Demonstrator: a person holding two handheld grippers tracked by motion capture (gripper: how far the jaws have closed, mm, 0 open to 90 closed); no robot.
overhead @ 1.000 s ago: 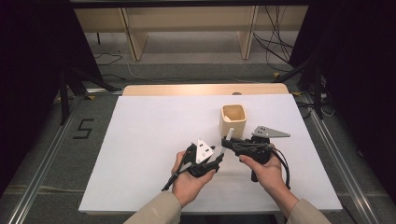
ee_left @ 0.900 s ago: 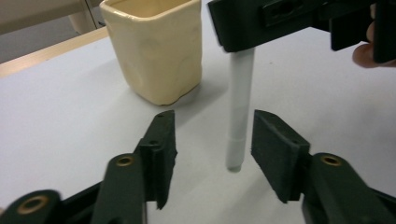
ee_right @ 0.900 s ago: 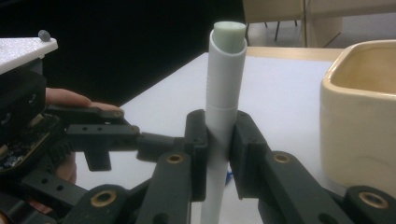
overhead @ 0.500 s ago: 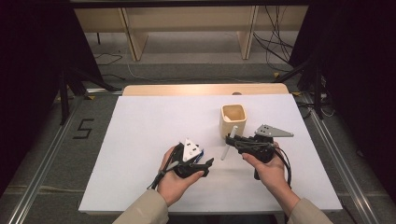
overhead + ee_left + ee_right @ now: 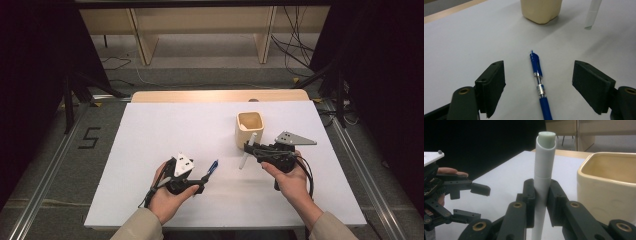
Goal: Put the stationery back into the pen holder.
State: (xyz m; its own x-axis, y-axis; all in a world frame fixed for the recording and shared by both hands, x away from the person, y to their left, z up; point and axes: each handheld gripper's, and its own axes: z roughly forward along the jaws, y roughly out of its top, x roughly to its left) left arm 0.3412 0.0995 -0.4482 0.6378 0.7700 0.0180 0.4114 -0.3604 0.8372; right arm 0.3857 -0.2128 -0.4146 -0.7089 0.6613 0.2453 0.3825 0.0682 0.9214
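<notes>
Blue plastic on white board — that is what catches the eye: a blue pen [image 5: 538,82] lies flat on the table [image 5: 150,130], loose between the jaws of the left gripper [image 5: 204,176], which have just been opening and now stand wide with nothing pressed on the pen at all. From the cream cup [image 5: 249,128] the pen sits at about seven o'clock, well apart from it, its capped end pointing roughly up the table toward the cup. The right gripper [image 5: 248,148] is a different story — its jaws are pinched tight round a white tube [image 5: 543,182], a marker or glue stick by the look of it, held tilted with its upper end leaning toward the cup's near wall and its lower end hanging just above the board at about six o'clock from the cup. I'd judge the work to be gathering the writing things into the cup, and little of it looks done: as far as I can see into the cup from above, nothing stands in it. The white tube seems closest to going in, needing only a lift over the rim; the blue pen has yet to be gripped and carried across
</notes>
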